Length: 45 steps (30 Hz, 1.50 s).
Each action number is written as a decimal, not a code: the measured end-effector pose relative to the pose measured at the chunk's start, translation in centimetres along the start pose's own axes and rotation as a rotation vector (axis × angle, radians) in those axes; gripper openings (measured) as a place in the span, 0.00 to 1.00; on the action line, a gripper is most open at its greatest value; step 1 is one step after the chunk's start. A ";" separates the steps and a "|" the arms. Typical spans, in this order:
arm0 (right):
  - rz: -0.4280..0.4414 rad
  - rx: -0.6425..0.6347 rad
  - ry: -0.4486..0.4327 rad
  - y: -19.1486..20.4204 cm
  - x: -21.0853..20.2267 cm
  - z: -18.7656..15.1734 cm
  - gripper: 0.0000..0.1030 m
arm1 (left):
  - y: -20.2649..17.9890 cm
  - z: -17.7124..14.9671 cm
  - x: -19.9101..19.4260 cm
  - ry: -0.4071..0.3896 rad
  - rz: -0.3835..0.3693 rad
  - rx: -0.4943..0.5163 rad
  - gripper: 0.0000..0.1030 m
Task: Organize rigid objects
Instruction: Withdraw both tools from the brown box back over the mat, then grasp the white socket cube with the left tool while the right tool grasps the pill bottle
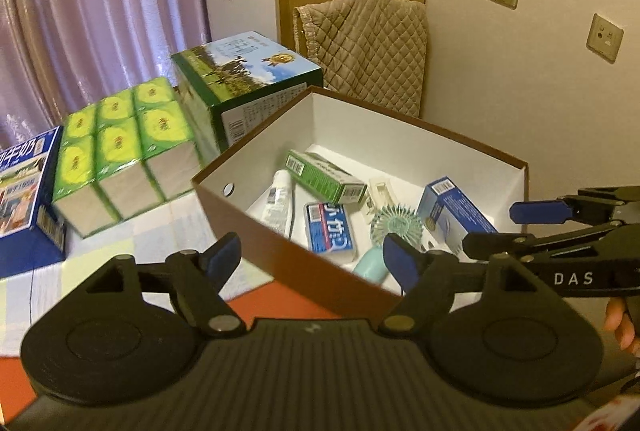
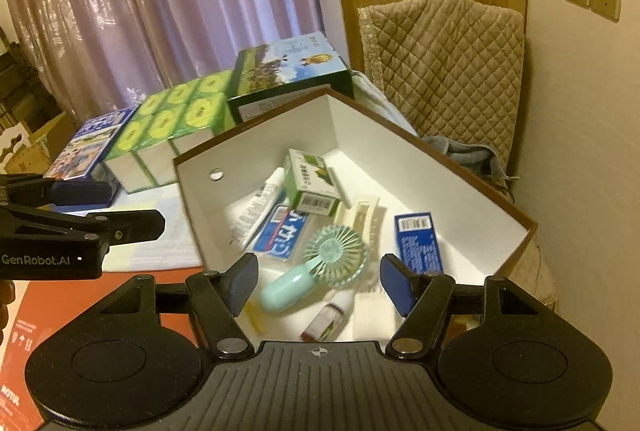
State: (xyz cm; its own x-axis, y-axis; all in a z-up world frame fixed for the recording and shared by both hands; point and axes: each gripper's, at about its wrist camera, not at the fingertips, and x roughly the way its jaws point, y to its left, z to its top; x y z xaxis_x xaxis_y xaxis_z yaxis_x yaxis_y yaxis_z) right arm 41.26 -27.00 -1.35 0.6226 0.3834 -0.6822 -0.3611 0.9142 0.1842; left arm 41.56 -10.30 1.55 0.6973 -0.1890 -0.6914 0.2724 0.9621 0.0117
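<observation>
The room is dimly lit, with a yellow-green cast. Soft daylight is filtered through the curtain (image 1: pixel 92 11). Straight lines are bent by fisheye distortion, corners are vignetted, and motion blur softens the box (image 2: pixel 400 159) contents.

Sat on the table (image 1: pixel 120 263), an open box (image 2: pixel 400 167) holding a heap: hand fan (image 2: pixel 320 263) near the front, flat pack (image 2: pixel 280 231) just left of it, tube (image 2: pixel 260 207) further left, carton (image 2: pixel 312 183) resting on both toward the back, another carton (image 2: pixel 418 241) at the right, small bottle (image 2: pixel 326 319) at the very front. Stood in a row behind and left of the box: tissue packs (image 1: pixel 120 151) in the middle, milk case (image 1: pixel 248 83) to their right, another case (image 1: pixel 28 183) to their left. Hung behind the box, a quilted cover (image 1: pixel 368 47) against the wall.
</observation>
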 end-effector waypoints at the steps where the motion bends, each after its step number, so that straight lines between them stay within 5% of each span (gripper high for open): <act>1: 0.004 -0.001 -0.001 0.4 -0.3 -0.3 0.63 | 0.2 -0.4 -0.5 -0.001 -0.001 -0.003 0.73; 20: 0.075 -0.044 0.072 7.9 -1.9 -6.2 0.63 | 5.2 -7.5 -7.2 0.033 0.040 -0.093 0.73; 45: 0.084 -0.154 0.148 13.3 0.2 -10.2 0.63 | 8.4 -15.1 -7.9 0.157 0.019 -0.175 0.73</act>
State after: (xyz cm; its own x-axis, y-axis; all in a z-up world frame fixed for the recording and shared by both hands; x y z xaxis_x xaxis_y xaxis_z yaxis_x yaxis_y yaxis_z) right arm 29.53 -16.10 -6.22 0.4814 0.4233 -0.7675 -0.5157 0.8448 0.1425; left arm 28.36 2.24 -3.82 0.5862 -0.1512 -0.7959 0.1314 0.9872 -0.0907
